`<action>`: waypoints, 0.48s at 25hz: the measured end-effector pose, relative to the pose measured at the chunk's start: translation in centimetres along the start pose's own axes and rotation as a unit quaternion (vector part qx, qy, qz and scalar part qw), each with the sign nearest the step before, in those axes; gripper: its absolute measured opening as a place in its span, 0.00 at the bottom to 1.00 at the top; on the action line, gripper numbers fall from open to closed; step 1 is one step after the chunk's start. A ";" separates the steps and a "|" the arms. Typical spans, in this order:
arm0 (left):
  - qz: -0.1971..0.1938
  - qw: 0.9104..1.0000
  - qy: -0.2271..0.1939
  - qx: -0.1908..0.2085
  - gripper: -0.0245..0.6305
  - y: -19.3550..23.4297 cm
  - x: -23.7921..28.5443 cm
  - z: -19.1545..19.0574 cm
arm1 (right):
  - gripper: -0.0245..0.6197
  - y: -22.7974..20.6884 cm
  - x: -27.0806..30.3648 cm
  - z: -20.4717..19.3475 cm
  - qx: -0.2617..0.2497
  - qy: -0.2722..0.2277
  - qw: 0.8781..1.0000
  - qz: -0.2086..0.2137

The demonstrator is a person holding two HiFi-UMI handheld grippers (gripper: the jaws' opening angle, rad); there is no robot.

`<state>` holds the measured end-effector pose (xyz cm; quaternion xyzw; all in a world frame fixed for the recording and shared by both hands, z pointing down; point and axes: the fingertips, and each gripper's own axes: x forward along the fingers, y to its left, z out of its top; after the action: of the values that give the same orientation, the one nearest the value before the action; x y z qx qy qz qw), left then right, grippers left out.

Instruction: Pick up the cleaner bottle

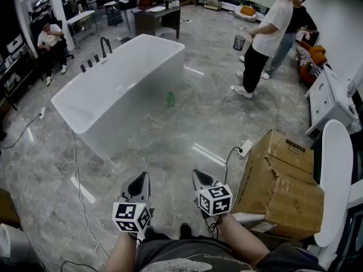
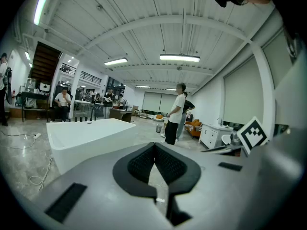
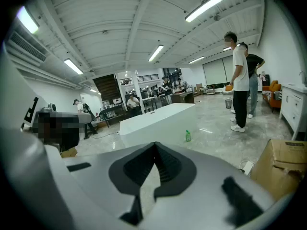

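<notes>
A small green cleaner bottle [image 1: 171, 100] stands upright on the marble floor beside the white bathtub [image 1: 119, 84]. The right gripper view shows the bottle [image 3: 188, 136] far ahead, next to the tub [image 3: 158, 123]. My left gripper [image 1: 138, 187] and right gripper [image 1: 201, 182] are held low near my body, well short of the bottle. Both are shut with jaw tips touching and nothing between them. In the left gripper view the gripper [image 2: 154, 146] points toward the tub [image 2: 91, 138]; the bottle is not visible there.
A torn cardboard box [image 1: 281, 183] sits close on my right, with a white cabinet [image 1: 332, 103] beyond. Cables [image 1: 76, 169] trail on the floor left of the tub, and a power strip [image 1: 246, 147] lies ahead right. Two people [image 1: 266, 38] stand beyond the tub.
</notes>
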<state>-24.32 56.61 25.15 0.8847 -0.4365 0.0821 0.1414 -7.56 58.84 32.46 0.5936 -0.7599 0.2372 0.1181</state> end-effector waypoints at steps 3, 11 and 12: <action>-0.002 1.000 0.002 0.004 0.06 0.5 -0.4 0.0 | 0.07 1.1 0.2 0.1 -0.001 -0.004 1.000 0.004; -0.003 1.000 0.001 0.000 0.06 1.2 -0.7 0.0 | 0.07 2.6 0.7 -0.1 -0.007 -0.001 1.000 0.009; -0.004 1.000 0.002 0.000 0.06 1.2 -0.7 -0.1 | 0.07 2.6 0.8 -0.2 -0.006 0.001 1.000 0.009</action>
<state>-25.72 56.43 25.28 0.8864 -0.4323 0.0835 0.1430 -10.31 58.77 32.36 0.5861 -0.7664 0.2338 0.1203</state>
